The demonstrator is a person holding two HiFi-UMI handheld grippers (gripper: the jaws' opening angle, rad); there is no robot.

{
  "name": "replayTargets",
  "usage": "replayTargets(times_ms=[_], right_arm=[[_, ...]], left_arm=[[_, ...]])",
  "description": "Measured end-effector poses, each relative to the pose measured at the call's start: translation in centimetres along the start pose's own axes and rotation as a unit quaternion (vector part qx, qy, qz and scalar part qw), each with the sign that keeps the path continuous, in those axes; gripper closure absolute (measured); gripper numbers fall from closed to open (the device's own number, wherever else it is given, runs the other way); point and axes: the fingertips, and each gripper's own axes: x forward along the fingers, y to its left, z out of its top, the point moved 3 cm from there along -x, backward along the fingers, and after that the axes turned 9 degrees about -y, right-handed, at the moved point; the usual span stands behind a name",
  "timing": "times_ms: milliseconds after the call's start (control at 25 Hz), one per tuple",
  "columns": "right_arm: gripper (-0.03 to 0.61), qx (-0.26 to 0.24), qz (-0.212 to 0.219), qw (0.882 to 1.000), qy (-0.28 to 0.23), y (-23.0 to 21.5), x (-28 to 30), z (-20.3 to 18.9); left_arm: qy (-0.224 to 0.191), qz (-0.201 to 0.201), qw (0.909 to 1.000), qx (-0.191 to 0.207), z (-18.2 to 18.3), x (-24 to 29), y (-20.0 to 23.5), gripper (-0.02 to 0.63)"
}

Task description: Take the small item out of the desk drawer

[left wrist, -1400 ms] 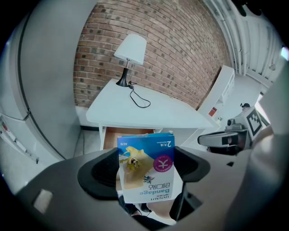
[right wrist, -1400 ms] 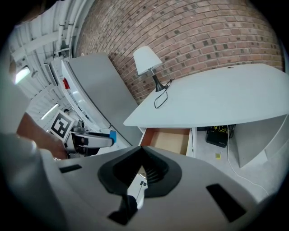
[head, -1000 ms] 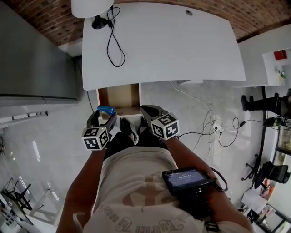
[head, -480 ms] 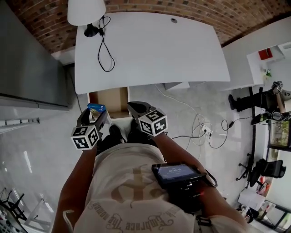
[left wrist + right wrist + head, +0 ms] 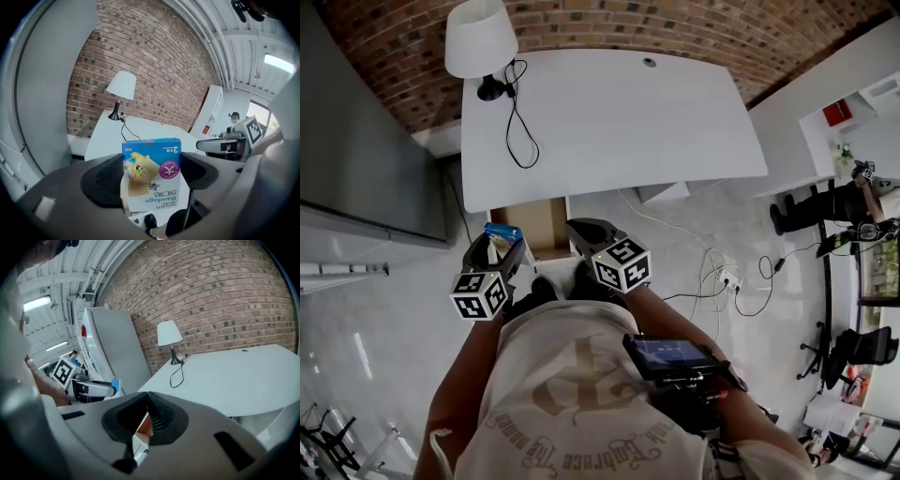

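Beneath a red-brick wall, a broad white desk fills the head view, bare but for a white-shaded lamp on a black base at its far left corner and the lamp's looping black cord. A person in a pale printed T-shirt stands over the desk's near edge, where a shallow wooden drawer stands pulled open.

The left hand-held gripper has its jaws spread wide and pressed against the two side edges of a small blue-and-white cardboard bandage box. The box is out of the drawer, held in the air just above the drawer's left front corner, its printed face towards the gripper's camera and its lettering upside down. The right hand-held gripper hovers just beside it over the drawer with its jaws together and nothing between them.

By the look of it, the box is light and stiff only up to a point: thin card that would dent under a hard squeeze, with a glossy face that could slip. A moderate grip across the side edges near the box's middle, as here, looks the safest hold.
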Motion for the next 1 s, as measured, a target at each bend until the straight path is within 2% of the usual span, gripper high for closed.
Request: replayTargets(times_ms=[560,1000], right_arm=[[0.572,-0.022,0.01,0.999,-0.039,0.5,-1.3,3.0],[0.572,-0.023,0.006,0.999,-0.037,0.0,-1.6,3.3]], left_arm=[[-0.021,-0.029,0.9984,0.045,2.4,-0.9,-0.9,0.235],[-0.027,-0.04,0.9967,0.065,3.8,-0.4,-1.2,0.235]])
